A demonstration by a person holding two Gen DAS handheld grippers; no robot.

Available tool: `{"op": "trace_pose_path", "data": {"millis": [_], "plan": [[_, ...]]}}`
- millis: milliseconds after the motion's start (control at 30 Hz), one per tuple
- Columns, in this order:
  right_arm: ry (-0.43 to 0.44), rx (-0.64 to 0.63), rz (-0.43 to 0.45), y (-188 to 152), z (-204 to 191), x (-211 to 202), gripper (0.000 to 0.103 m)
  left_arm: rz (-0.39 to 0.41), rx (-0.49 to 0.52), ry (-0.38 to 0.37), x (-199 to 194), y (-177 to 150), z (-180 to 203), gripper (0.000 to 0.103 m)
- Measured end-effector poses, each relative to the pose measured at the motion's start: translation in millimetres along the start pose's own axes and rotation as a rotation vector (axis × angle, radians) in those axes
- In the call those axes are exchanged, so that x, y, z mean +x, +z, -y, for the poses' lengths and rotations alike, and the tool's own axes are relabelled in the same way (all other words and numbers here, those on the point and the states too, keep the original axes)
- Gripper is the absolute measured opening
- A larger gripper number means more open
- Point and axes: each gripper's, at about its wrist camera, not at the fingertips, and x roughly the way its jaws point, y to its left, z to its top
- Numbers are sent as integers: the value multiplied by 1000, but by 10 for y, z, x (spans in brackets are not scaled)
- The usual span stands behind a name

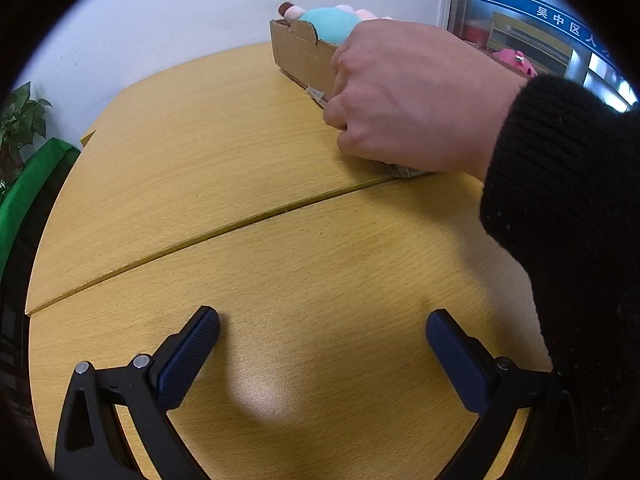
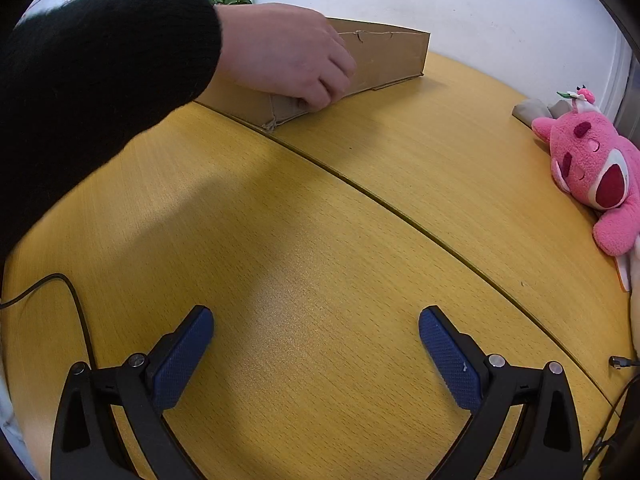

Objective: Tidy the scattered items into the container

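A low cardboard box [image 1: 300, 54] stands at the far side of the yellow table; it also shows in the right wrist view [image 2: 392, 56]. A teal and pink plush toy [image 1: 332, 24] lies inside it. A bare hand in a black sleeve [image 1: 404, 96] grips the box's near corner; the hand also shows in the right wrist view [image 2: 288, 56]. A pink plush bear [image 2: 596, 172] lies at the table's right edge. My left gripper [image 1: 322, 334] is open and empty above bare table. My right gripper [image 2: 316, 332] is open and empty, far from the bear.
A seam crosses the table [image 2: 400, 216]. A grey item [image 2: 532, 110] lies behind the bear. A black cable [image 2: 72, 296] lies at the left, a plug [image 2: 620, 362] at the right. A potted plant [image 1: 20, 120] and green cloth [image 1: 28, 200] stand past the left edge.
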Motion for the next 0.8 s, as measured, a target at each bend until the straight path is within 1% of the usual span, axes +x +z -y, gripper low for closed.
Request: {"op": "trace_pose_path", "data": {"millis": [800], "plan": [[0,-1,1,8,1,6,103,0,0,0,87,25,-83,103]]}}
